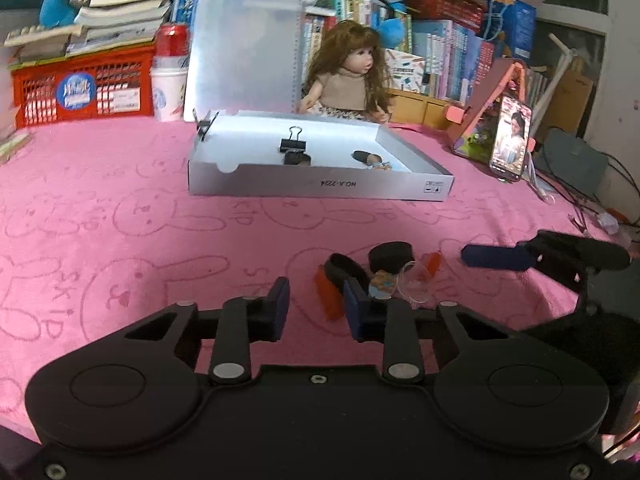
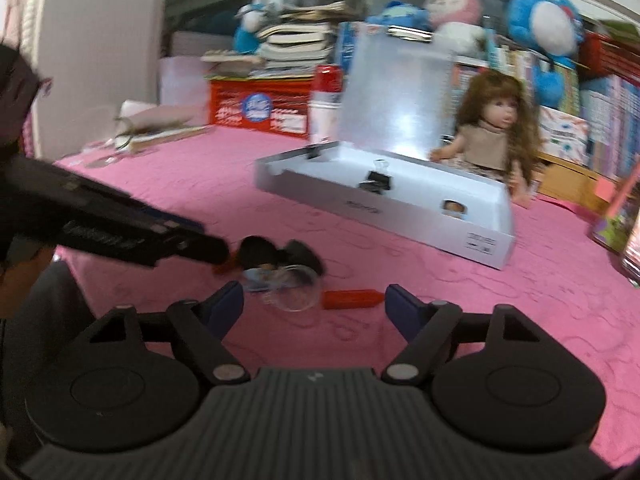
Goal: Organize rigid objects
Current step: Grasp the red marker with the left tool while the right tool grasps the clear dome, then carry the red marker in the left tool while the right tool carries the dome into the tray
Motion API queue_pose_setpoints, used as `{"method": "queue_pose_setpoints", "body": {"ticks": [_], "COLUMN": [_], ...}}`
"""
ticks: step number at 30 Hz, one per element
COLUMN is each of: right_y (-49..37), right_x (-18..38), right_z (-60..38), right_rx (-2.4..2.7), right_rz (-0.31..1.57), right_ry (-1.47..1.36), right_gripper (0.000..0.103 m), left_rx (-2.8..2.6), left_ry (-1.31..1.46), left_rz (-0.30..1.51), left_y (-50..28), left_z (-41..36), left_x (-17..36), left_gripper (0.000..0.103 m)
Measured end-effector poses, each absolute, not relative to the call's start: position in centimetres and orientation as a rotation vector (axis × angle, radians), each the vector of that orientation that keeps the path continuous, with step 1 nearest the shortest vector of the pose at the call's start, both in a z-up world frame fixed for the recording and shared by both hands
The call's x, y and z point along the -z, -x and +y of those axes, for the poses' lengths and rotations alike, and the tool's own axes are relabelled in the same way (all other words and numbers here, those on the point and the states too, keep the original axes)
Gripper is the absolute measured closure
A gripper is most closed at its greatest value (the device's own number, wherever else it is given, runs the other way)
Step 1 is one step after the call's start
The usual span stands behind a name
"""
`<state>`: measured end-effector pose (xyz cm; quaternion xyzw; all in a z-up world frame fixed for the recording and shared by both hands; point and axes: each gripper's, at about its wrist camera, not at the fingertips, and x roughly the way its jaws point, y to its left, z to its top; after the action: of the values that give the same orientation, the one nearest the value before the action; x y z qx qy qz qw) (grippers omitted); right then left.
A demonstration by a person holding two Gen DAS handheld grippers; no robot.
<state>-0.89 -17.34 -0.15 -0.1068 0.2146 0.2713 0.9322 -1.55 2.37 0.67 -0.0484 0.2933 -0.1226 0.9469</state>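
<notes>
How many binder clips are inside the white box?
1 clearly: a black binder clip standing near the middle of the white box. A small dark clip-like piece sits at its back left corner; others may be hidden.

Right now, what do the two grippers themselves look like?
Both match: the left gripper and right gripper are matte black, with linkage arms on silver pivot pins, two round housings and dark blue pads on the jaws. The right's centre plate is ribbed, with a small logo.

Blk tool (image 1: 316, 300), blue pads (image 1: 354, 304)
</notes>
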Motion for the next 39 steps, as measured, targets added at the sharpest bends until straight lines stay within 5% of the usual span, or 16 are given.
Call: {"method": "queue_pose_setpoints", "body": {"ticks": [4, 8, 11, 18, 22, 39], "right_y": [0.6, 0.4, 0.5, 0.9, 0.8, -0.4], "right_x": [0.5, 0.6, 0.6, 0.5, 0.1, -0.6], "right_z": [-16.2, -15.6, -15.4, -15.8, -16.6, -18.6], "right_rx": [-0.561, -0.574, -0.586, -0.548, -0.511, -0.378], "right_rz": [0.447, 0.461, 0.460, 0.440, 0.429, 0.420], "right_ry": [0.261, 0.290, 0.301, 0.294, 0.265, 0.162], "right_gripper": [0.029, 0.055, 0.063, 0.064, 0.064, 0.064], "left_rx": [0.255, 0.264, 0.263, 0.260, 0.201, 0.156], "left_ry": [0.101, 0.097, 0.096, 0.076, 0.026, 0.017], "left_rz": [0.604, 0.606, 0.609, 0.627, 0.626, 0.575], "left_y": [1.4, 1.4, 1.4, 0.9, 0.6, 0.6], "left_z": [2.5, 2.2, 2.0, 1.1, 0.3, 1.0], "left_x": [-0.6, -0.6, -0.5, -0.1, 0.1, -1.3], "left_gripper": [0.075, 0.075, 0.076, 0.079, 0.092, 0.093]}}
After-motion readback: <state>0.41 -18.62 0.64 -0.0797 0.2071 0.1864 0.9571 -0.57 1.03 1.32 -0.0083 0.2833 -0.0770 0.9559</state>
